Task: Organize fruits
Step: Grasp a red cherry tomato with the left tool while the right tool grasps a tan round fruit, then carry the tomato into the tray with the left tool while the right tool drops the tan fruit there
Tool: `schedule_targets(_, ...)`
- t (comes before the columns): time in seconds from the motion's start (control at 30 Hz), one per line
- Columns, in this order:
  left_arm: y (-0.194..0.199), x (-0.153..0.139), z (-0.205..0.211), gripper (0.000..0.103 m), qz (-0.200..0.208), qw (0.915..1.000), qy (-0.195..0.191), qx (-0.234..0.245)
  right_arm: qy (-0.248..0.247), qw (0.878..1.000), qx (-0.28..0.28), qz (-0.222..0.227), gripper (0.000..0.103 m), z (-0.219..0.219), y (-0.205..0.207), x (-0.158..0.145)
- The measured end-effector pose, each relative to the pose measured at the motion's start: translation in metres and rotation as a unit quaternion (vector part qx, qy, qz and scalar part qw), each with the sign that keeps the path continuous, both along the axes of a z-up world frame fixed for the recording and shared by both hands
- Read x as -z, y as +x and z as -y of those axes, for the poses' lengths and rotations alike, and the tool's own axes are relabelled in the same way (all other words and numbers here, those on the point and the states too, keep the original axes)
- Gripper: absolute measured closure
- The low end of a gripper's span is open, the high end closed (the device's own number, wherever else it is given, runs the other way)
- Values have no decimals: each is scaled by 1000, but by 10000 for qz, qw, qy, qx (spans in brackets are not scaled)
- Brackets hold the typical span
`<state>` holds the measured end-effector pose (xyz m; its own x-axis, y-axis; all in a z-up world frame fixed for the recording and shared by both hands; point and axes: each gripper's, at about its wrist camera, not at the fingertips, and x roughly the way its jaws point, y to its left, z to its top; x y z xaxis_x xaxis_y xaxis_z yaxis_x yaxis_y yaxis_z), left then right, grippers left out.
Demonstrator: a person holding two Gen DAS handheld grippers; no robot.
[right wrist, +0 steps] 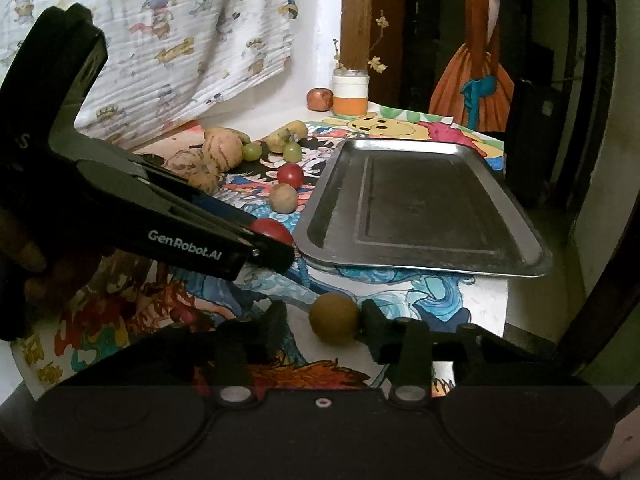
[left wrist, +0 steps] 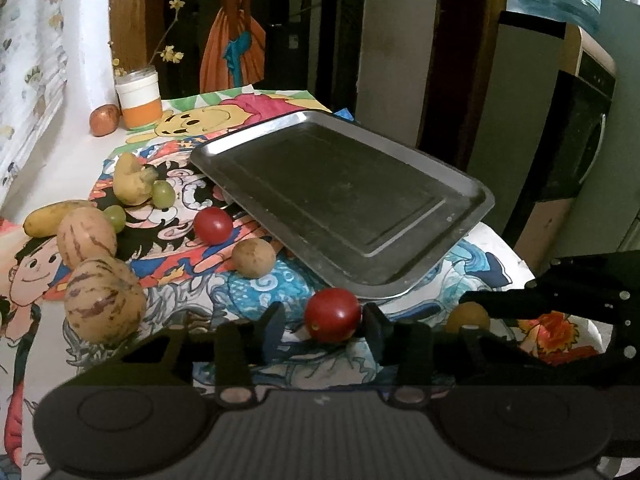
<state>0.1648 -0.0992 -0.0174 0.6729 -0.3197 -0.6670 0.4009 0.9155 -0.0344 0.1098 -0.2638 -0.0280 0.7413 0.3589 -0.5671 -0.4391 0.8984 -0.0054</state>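
Dim, soft focus, fisheye-warped edges

Both tongs (left wrist: pixel 324 322) (right wrist: pixel 326 322) half-closed, angled downward

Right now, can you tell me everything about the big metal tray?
The metal tray is a flat, grey rectangle with rounded corners, a raised shiny rim and a stepped inner panel. It looks like dull, scuffed steel. Nothing lies in it. It rests on the cartoon-print cloth, and its far corner juts past the table edge. A red tomato sits on the cloth just before its near corner; whether they touch is unclear.
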Motion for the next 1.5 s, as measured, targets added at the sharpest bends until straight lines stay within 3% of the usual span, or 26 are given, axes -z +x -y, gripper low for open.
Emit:
schedule_targets(0.13,0,0,3,69,18,9999,103,47,71,9999,102,-18,73,3,-1,0)
schedule_targets(0.23,-1,0,5,69,30,9999,137,45,143,9998,157,-63,73,5,-3,-1)
schedule_targets(0.43,-12,-4,-1,69,-72,9998,-164,10,342,9990,257,-108,73,12,-15,-15)
schedule_targets(0.73,-39,-38,-19,69,196,9984,-500,-202,848,9962,214,-6,73,20,-31,-64)
schedule_targets(1.0,-48,-79,-38,69,538,9956,-673,-381,1059,9938,-69,333,73,23,-33,-124)
schedule_targets(1.27,-31,-120,-52,69,932,9911,-659,-689,1138,9909,-381,616,73,22,3,-187)
schedule_targets(1.5,15,-138,-56,69,1052,9884,-665,-871,881,9934,-394,614,73,16,79,-214)
